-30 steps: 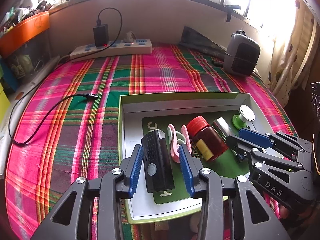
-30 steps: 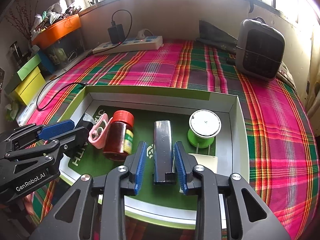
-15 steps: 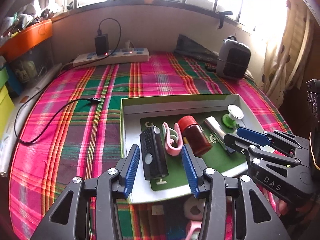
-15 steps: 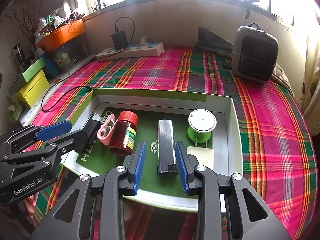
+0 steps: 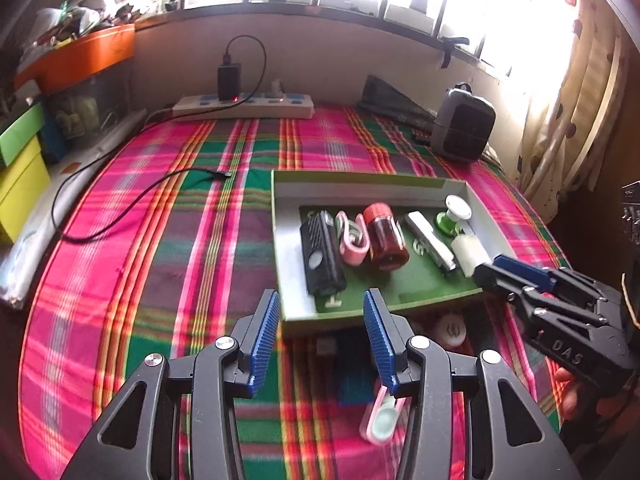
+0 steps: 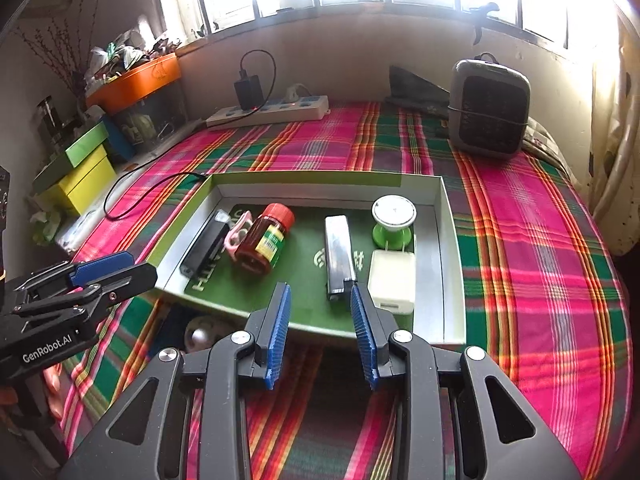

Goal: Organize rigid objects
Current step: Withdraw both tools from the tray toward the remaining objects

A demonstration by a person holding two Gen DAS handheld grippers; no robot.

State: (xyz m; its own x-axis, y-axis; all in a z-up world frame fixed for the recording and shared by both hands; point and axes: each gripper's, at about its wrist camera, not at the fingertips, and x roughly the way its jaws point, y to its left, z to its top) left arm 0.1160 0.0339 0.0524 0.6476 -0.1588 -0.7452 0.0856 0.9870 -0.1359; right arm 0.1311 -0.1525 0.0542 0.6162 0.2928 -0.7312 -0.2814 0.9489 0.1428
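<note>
Both grippers are drawing back from the tray [image 5: 280, 240] compared with a second ago, when each was straddling an item inside it; the black device [image 5: 320, 254] and the silver bar [image 6: 339, 256] are now lying free on the green liner, so two placements appear to be complete. The left gripper [image 5: 320, 340], at lower centre of its view, is standing open with nothing between its blue pads [image 5: 264, 340]; its jaws are wider than before. The right gripper [image 6: 320, 334], at lower centre of its own view, is likewise holding nothing; its gap is narrower but clear.

The tray is sitting at centre right of the left view on the plaid cloth [image 5: 160, 240]; it is holding, left to right, the black device, a pink clip [image 5: 352, 236], a red-capped jar [image 5: 384, 236], the silver bar, a green spool [image 5: 452, 216] and a white plug [image 6: 392, 280]; all are lying roughly parallel and apart. A second pink clip [image 5: 380, 416] is resting outside the tray at lower centre, likely still to be sorted.
</note>
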